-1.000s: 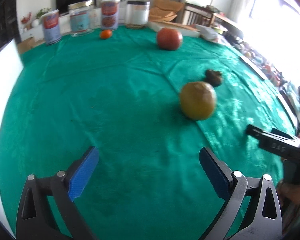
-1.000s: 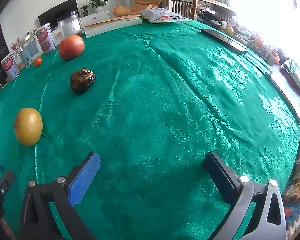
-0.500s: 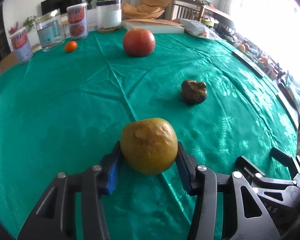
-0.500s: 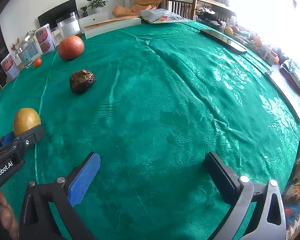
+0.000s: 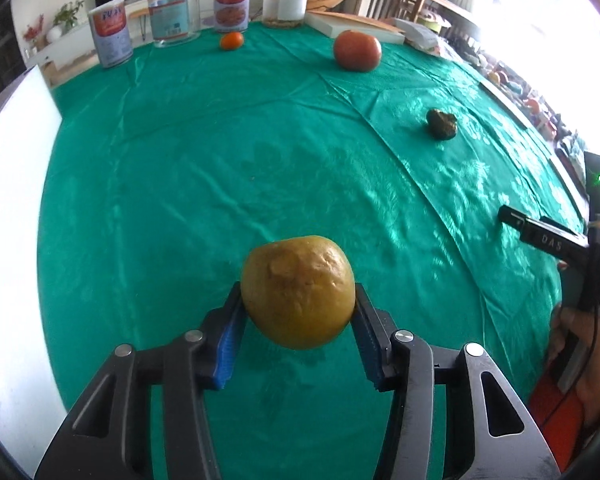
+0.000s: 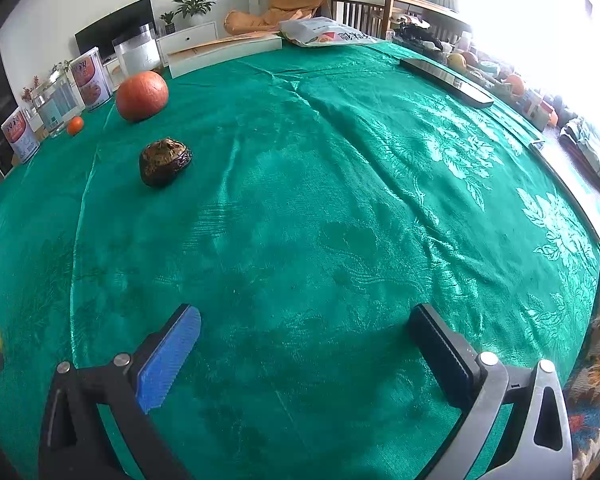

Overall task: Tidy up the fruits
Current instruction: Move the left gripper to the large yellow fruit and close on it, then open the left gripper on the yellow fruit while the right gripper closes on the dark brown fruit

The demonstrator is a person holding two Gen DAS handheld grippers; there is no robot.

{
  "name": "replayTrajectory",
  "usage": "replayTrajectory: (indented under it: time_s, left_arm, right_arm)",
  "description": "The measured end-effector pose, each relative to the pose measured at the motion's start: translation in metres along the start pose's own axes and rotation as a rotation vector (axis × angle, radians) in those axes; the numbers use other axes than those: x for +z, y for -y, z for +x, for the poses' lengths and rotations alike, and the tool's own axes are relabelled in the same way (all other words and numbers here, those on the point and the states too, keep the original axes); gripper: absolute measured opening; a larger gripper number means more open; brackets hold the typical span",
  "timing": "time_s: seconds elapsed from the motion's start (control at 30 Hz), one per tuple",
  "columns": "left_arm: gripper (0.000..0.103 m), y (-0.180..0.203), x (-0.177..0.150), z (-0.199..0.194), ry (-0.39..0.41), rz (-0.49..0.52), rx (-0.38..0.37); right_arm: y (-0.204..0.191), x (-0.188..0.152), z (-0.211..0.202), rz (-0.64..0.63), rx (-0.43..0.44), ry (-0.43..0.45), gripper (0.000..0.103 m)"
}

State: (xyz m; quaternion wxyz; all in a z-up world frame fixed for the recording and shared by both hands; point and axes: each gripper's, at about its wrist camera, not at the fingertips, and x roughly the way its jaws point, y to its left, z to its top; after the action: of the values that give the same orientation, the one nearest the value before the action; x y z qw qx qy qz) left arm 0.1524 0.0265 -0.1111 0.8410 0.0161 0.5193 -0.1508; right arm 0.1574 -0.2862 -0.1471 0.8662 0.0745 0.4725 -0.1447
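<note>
The yellow-green fruit (image 5: 298, 292) sits low in the middle of the left wrist view, clamped between the blue pads of the left gripper (image 5: 296, 312), whose jaws have just closed onto it; a shadow on the green tablecloth (image 5: 220, 160) beneath it suggests it is clear of the cloth. A wide bare stretch of cloth opens above and to the left of it. At the left of that frame a white board (image 5: 16, 184) marks the cloth's edge. Toward the upper right lies a dark wrinkled fruit (image 5: 442, 123), and farther up a large orange-red fruit (image 5: 357, 50); a small orange fruit (image 5: 231, 40) sits near the top, just before a row of cans and jars (image 5: 172, 12) along the far edge. The right gripper (image 6: 304, 344) stands with jaws wide apart and nothing between them, over open cloth in the lower part of its own view. A long dark flat device (image 6: 446, 82) lies by the upper right edge there.
</note>
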Motion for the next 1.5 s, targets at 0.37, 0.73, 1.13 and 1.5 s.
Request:
replayTrajectory:
  time_s: [0.37, 0.73, 1.13, 1.5]
  left_arm:
    - [0.063, -0.010, 0.004, 0.014, 0.098, -0.026, 0.070]
    - [0.096, -0.022, -0.009, 0.024, 0.156, -0.050, 0.180]
    - [0.103, -0.024, -0.007, 0.027, 0.152, -0.071, 0.186]
    - [0.103, -0.024, -0.007, 0.027, 0.153, -0.071, 0.187]
  right_arm:
    - [0.000, 0.000, 0.000, 0.000, -0.002, 0.000, 0.103]
    - [0.001, 0.000, -0.002, 0.015, 0.016, 0.002, 0.103]
    - [-0.050, 0.066, 0.012, -0.063, 0.365, 0.024, 0.097]
    - [-0.086, 0.088, 0.033, -0.197, 0.291, -0.016, 0.040]
